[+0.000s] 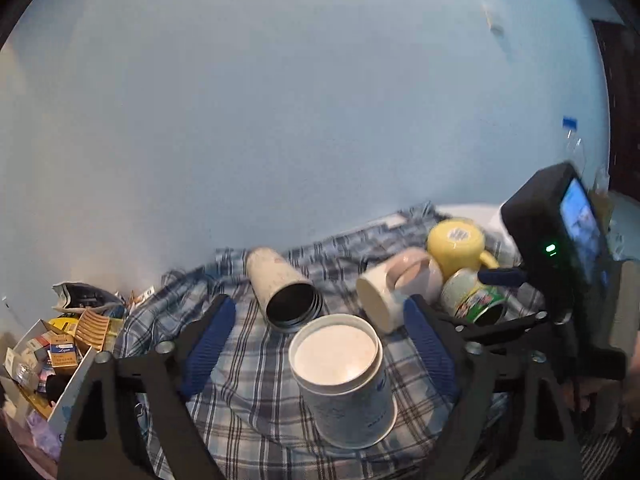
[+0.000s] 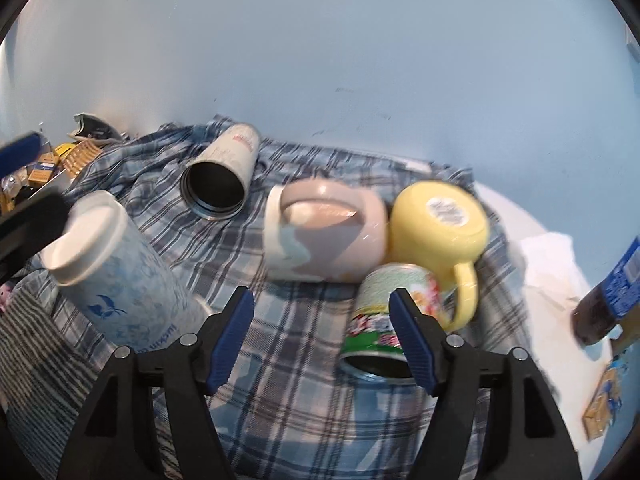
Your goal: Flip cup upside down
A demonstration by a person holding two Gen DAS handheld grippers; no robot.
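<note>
Cups lie scattered on a plaid cloth (image 1: 248, 384) against a pale blue wall. Left gripper (image 1: 320, 344) is spread wide, its blue pads on either side of the paper cup (image 1: 344, 380), not touching it; that cup stands base up, a bird logo on its side. Right gripper (image 2: 322, 340) is also spread, holding nothing, with bare cloth between its pads and its right pad just in front of a green printed cup (image 2: 380, 320) lying on its side. Behind, a steel tumbler (image 2: 218, 178) lies with its mouth toward the cameras, a pink mug (image 2: 324, 232) lies sideways, and a yellow mug (image 2: 438, 224) sits base up, touching the pink one. Box (image 1: 48, 364) of small packets at far left
</note>
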